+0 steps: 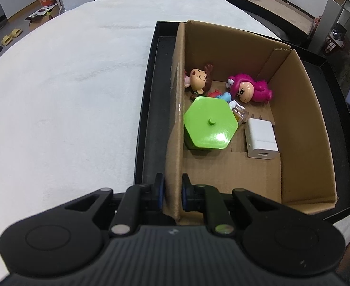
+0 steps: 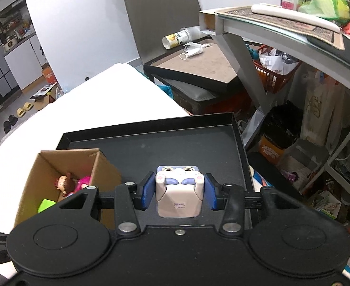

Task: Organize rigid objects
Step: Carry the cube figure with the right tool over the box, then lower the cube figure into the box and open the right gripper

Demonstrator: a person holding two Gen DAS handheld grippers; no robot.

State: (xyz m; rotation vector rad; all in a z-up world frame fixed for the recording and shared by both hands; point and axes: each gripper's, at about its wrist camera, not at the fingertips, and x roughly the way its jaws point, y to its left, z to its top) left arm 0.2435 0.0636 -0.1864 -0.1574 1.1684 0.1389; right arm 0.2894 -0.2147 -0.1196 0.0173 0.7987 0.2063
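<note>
Clamped in my right gripper [image 2: 179, 191] was the cube-shaped toy [image 2: 178, 190], held above the black tray [image 2: 151, 147]. Meanwhile my left gripper [image 1: 172, 191] pinched the cardboard box [image 1: 301, 119] wall, toys lying inside.

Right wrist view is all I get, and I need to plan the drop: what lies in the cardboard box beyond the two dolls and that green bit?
Observer: The green bit is a six-sided green lid with a small knob, close to the left wall.
Operator: Anything to its right?
Observer: A white charger lies on the floor of the cardboard box, beside the lid.
Operator: Is the box steadied?
Observer: Yes, the left claw is shut on its near left wall.
Operator: Free floor?
Observer: The near part, in front of the charger, looks bare; your cube toy in the right claw might fit there.
</note>
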